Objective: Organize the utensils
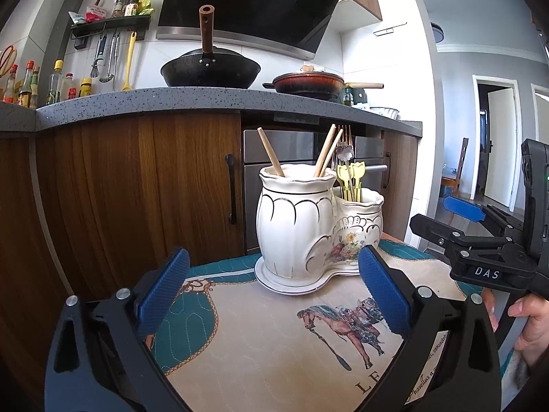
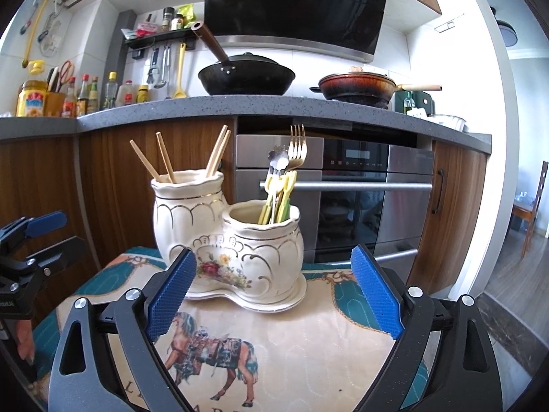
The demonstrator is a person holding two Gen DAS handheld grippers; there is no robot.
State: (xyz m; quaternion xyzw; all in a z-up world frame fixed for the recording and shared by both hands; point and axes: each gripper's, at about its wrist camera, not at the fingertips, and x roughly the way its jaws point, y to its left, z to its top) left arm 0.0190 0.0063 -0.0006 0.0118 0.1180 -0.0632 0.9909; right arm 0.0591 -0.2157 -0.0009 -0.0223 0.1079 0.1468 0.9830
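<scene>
A white ceramic double holder [image 1: 302, 226] [image 2: 223, 240] stands on its saucer on a horse-print cloth. Its taller pot holds several wooden chopsticks [image 1: 326, 152] [image 2: 164, 158]. Its shorter pot holds yellow-handled small forks [image 1: 350, 178] [image 2: 279, 199], a gold fork [image 2: 298, 144] and a flower-ended utensil [image 2: 278, 163]. My left gripper [image 1: 274, 292] is open and empty, just in front of the holder. My right gripper [image 2: 274, 292] is open and empty, also just in front of it. Each gripper shows in the other's view, the right one [image 1: 459, 216] and the left one [image 2: 41, 233].
The cloth [image 1: 274, 336] [image 2: 291, 336] covers a small table before wooden cabinets [image 1: 137, 185] and an oven [image 2: 360, 185]. The counter above carries a black wok [image 1: 209, 72], a brown pan [image 2: 357, 86] and sauce bottles [image 2: 85, 96]. A doorway lies to the right [image 1: 497, 144].
</scene>
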